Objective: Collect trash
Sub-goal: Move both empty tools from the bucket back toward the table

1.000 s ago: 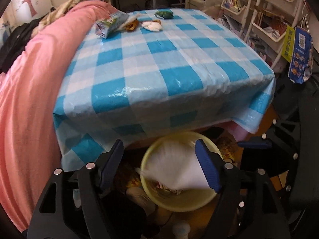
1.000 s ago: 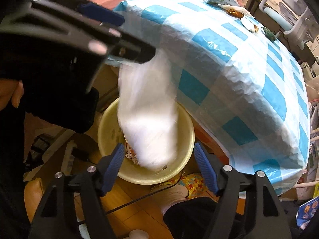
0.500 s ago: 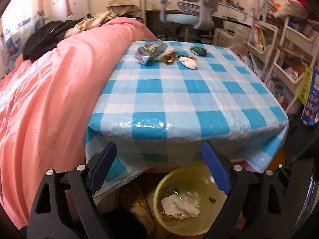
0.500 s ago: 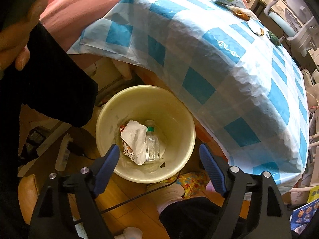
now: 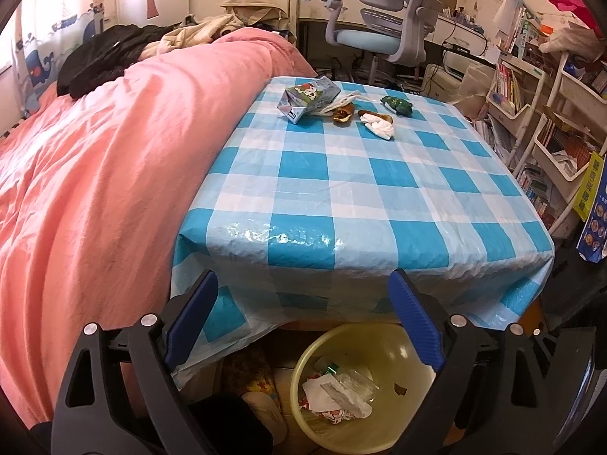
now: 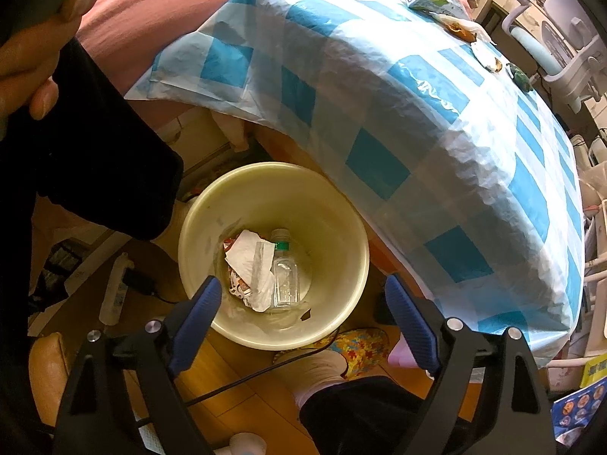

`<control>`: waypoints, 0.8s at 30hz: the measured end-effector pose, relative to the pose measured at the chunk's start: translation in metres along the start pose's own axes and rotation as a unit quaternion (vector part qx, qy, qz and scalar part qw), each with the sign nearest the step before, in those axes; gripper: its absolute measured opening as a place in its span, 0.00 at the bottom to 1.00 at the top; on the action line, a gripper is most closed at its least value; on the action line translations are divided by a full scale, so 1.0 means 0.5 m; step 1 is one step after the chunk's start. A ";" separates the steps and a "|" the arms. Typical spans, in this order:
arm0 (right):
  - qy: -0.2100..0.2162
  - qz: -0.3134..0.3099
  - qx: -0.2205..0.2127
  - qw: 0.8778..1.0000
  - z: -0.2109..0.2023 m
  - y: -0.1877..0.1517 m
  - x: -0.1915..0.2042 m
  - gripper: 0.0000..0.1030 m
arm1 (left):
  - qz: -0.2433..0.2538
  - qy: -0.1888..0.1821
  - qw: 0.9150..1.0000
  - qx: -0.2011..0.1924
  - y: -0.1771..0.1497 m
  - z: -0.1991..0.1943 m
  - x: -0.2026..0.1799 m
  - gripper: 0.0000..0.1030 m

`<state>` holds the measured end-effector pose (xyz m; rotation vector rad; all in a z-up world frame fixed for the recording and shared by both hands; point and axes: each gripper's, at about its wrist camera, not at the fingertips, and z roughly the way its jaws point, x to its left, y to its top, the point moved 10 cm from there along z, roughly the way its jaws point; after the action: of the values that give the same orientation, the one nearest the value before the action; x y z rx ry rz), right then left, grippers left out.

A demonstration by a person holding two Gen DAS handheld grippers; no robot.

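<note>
Right wrist: right gripper [image 6: 303, 295] jaws wide, empty, above bin [image 6: 353, 235].

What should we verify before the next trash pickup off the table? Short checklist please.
1. Left gripper open, nothing between its fingers: ok.
2. Right gripper open and empty: ok.
3. Bin upright on the floor by the table edge, with room left above the paper and bottle: ok.
4. Trash remaining at the table's far end: carton, white wad, brown scrap, green wrapper: not ok, still to collect.
5. Path across the tablecloth free of things: ok.
6. Far items within reach: cannot tell.
</note>
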<state>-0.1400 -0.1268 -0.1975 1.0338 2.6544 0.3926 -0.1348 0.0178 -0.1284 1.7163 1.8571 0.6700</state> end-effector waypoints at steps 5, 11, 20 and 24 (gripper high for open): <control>-0.007 0.020 -0.015 1.000 -0.016 0.009 -0.021 0.82 | -0.013 0.004 1.000 -0.008 0.007 -0.004 0.013 0.85; -0.060 0.086 -0.087 0.991 -0.106 0.045 -0.128 0.83 | -0.072 -0.003 0.997 -0.036 0.039 -0.027 0.057 0.86; -0.029 -0.011 -0.042 0.999 -0.036 0.009 -0.070 0.88 | -0.007 0.027 0.997 -0.074 0.218 0.007 0.059 0.87; -0.014 -0.056 -0.008 0.998 0.012 -0.013 -0.031 0.88 | -0.009 0.038 0.995 -0.097 0.307 0.023 0.069 0.87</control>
<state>-0.1310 -0.1411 -0.2029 0.8730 2.6638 0.3728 -0.0155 0.0636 -0.0359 1.5673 1.7912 0.8888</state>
